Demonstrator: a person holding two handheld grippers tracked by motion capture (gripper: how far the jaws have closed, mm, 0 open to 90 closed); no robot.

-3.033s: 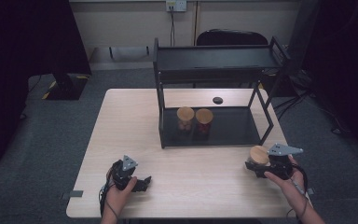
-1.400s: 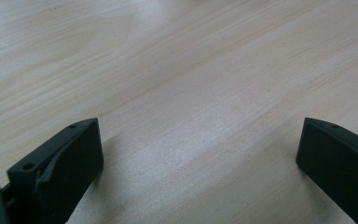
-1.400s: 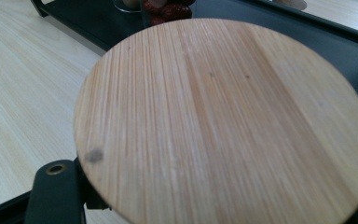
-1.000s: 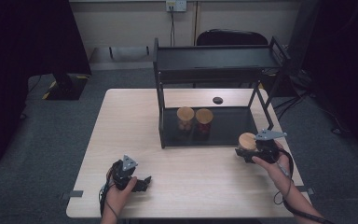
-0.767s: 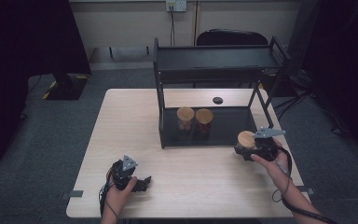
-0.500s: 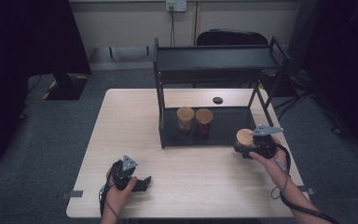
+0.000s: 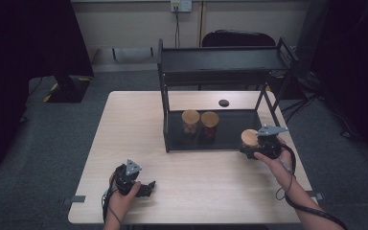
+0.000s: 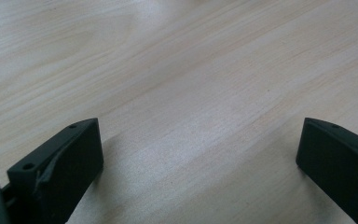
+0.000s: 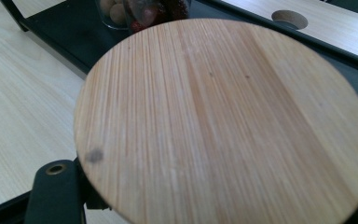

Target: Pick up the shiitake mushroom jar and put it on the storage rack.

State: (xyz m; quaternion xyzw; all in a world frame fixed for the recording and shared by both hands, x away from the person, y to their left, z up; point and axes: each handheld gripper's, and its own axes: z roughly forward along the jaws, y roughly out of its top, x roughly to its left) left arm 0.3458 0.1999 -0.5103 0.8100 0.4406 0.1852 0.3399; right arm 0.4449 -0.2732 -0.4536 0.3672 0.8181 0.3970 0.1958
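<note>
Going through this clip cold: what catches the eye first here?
The black shelf rack at the table's far side, with two wooden-lidded jars on its lower tray. At the tray's right end, the right gripper holds a third jar with a wooden lid. The left gripper rests open on the table near the front edge.

High view from above the near table (image 7: 201,191) edge, facing forward and down, left gripper view close over bare tabletop, right gripper view hard against a wooden lid (image 9: 223,126) — shelf rack (image 7: 220,62) shared with high view.
</note>
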